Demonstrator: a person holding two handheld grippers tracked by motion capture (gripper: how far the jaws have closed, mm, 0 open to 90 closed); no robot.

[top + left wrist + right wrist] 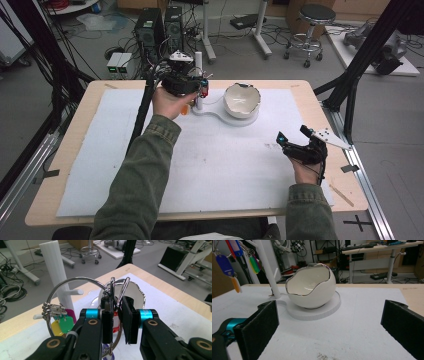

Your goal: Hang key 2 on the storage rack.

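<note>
Nearest the lens in the left gripper view, the left gripper (115, 322) had its black jaws pinched narrow on the wire of a large key ring (75, 281), which carried a cluster of coloured tags (63, 323) hanging low at its left. The ring rose upright from the jaws, its loop curving up and leftward toward the white stand (56, 272), whose short peg (75, 292) pointed sideways just behind the loop. That was the relation that mattered: the peg lay beyond and slightly left of the ring, its axis level, so the loop would probably have to travel forward and over the peg's tip to hang. In the high view the left gripper (187, 82) hovered right at the stand, with the eggshell-shaped bowl (242, 100) on the round end of the white base (212, 112) just to its right. The right gripper (292, 140) sat well apart, near the table's (320, 100) right edge, jaws spread wide and holding nothing, facing the bowl (310, 286). The left hand was plainly the nearer one for the hanging.
</note>
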